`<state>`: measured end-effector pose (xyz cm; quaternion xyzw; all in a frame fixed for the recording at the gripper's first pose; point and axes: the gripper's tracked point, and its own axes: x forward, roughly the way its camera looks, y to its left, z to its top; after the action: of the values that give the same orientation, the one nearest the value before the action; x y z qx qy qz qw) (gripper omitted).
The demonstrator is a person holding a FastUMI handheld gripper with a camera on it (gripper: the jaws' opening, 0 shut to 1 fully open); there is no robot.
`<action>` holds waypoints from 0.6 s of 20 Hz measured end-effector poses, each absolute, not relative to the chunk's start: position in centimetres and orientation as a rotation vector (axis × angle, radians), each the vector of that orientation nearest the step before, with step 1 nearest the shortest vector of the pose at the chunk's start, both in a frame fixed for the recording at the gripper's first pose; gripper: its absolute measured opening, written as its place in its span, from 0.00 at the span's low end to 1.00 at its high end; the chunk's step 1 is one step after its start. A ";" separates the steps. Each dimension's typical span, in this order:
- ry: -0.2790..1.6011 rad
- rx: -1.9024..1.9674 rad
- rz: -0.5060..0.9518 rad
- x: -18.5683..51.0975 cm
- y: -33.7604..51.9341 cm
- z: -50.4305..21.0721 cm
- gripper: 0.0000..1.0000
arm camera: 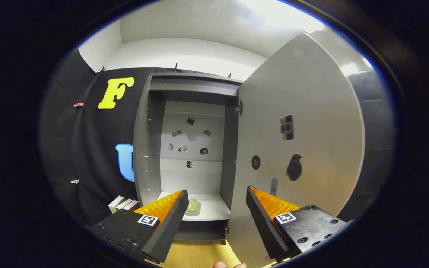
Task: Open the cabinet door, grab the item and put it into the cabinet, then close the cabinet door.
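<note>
White boxes (123, 203) stand on the wooden bench (192, 257) just left of the cabinet, against the black cloth wall (95, 156). Small clips (78, 105) are pinned to that cloth.

A tall grey cabinet (151, 149) stands open against the booth wall, its interior bare apart from small dark marks on the back panel. Its grey door (311, 123) is swung wide open to the right, hinged on the cabinet's right side. 1 small pale green item (193, 206), rounded like a computer mouse, lies on the cabinet's light bottom shelf (209, 209), near the front edge.
</note>
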<state>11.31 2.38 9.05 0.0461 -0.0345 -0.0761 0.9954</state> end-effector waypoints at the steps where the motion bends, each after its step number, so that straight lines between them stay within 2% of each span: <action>1: -0.081 0.090 -0.161 10.3 1.9 9.6 0.97; 7: -0.100 0.076 -0.222 4.6 -2.4 10.5 0.97; 12: -0.092 0.062 -0.328 0.5 -8.3 9.5 0.97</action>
<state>0.50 -8.31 9.50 0.0306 -0.0458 -0.1631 0.9851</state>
